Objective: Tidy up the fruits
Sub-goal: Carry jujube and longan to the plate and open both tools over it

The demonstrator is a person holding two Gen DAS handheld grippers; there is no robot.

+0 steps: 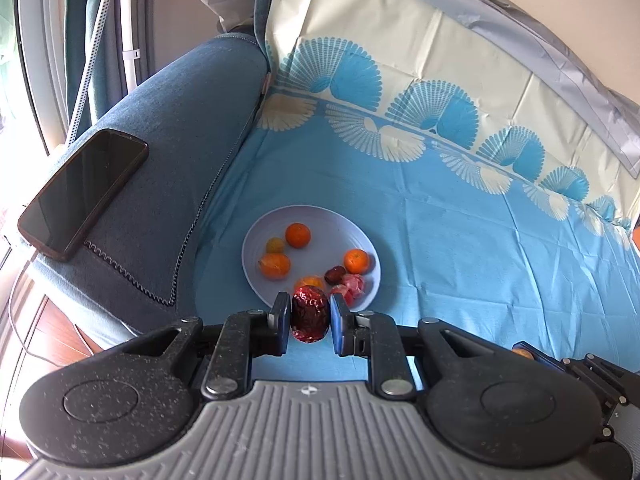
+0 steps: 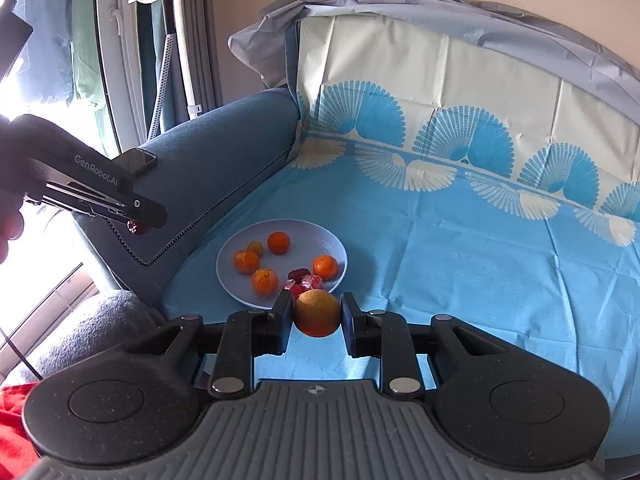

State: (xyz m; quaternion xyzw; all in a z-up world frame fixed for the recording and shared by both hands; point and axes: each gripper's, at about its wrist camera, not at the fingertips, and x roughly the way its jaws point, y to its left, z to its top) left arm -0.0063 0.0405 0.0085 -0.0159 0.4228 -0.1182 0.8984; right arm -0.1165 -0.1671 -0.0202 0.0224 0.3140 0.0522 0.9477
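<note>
Currently both fruits are in transit: a wrinkled red date (image 1: 310,320) clamped in the left gripper (image 1: 310,322), a small orange with a brownish patch (image 2: 317,313) pinched in the right gripper (image 2: 317,316) — both just short of the near rim of the pale plate (image 1: 256,240). Plate sits on the blue patterned cloth (image 1: 460,240) beside the sofa arm, already holding four small oranges, a yellowish fruit, another date and something pink-red. Step in hand looks like delivery; next move calls for carrying over a bare patch — middle looks free — then releasing low.

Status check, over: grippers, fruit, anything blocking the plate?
Left gripper shut on red date. Right gripper shut on orange fruit. Plate ahead, path clear.
</note>
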